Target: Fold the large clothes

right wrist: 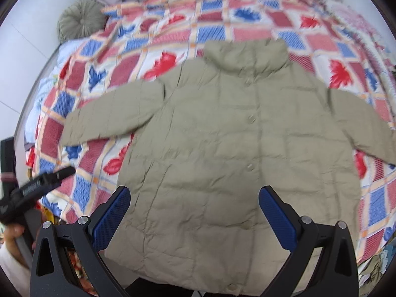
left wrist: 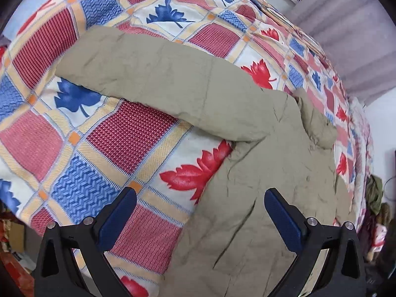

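Observation:
A khaki padded jacket [right wrist: 222, 136] lies flat on the bed, front up, buttons down its middle, collar at the far end and both sleeves spread sideways. In the left wrist view its left sleeve [left wrist: 153, 74] stretches away across the quilt and the jacket body [left wrist: 259, 198] fills the lower right. My left gripper [left wrist: 200, 195] hovers open above the jacket's left side edge, holding nothing. My right gripper [right wrist: 194, 194] is open above the lower part of the jacket, nothing between its blue pads. The left gripper [right wrist: 47, 180] also shows at the left of the right wrist view, blurred.
A patchwork quilt [left wrist: 123, 133] with red and blue leaves covers the bed [right wrist: 247, 14]. A round grey-green cushion [right wrist: 80, 21] sits at the far left corner by the wall. Curtains [left wrist: 346, 37] hang behind. Clutter [left wrist: 376, 198] lies beside the bed.

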`<control>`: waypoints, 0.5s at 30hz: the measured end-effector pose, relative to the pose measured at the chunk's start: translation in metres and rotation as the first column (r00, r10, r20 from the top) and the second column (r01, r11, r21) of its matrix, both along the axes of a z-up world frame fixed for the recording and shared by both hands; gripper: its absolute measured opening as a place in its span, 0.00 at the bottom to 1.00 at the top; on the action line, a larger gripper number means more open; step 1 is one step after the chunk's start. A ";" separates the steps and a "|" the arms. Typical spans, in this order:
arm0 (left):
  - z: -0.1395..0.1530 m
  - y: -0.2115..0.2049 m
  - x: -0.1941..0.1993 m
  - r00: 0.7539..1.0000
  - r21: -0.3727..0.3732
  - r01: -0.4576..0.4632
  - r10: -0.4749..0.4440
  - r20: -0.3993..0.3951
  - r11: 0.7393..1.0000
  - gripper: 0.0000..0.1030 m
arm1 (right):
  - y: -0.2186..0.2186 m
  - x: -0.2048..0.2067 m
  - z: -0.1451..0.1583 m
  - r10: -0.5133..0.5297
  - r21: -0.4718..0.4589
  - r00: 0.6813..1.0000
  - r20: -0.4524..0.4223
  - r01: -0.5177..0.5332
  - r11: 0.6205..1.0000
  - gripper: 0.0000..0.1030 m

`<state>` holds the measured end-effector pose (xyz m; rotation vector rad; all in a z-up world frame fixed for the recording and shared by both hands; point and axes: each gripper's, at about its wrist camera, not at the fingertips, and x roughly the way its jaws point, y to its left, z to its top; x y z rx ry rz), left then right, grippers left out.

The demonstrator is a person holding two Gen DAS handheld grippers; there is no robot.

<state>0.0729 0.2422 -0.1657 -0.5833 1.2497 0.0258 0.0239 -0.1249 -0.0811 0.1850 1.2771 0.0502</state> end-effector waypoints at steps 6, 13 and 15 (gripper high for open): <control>-0.072 0.035 0.049 0.990 -0.233 -0.131 0.140 0.023 0.964 1.00 | 0.021 0.010 -0.058 0.010 0.055 0.994 -0.113 -0.003 0.998 1.00; -0.116 0.064 0.100 0.967 -0.320 -0.213 0.247 0.067 0.923 1.00 | 0.020 0.020 -0.110 -0.017 0.117 0.991 -0.134 0.033 0.993 1.00; -0.113 0.075 0.110 0.961 -0.305 -0.225 0.262 0.089 0.926 0.99 | 0.020 0.025 -0.116 -0.018 0.130 0.993 -0.121 0.033 0.991 1.00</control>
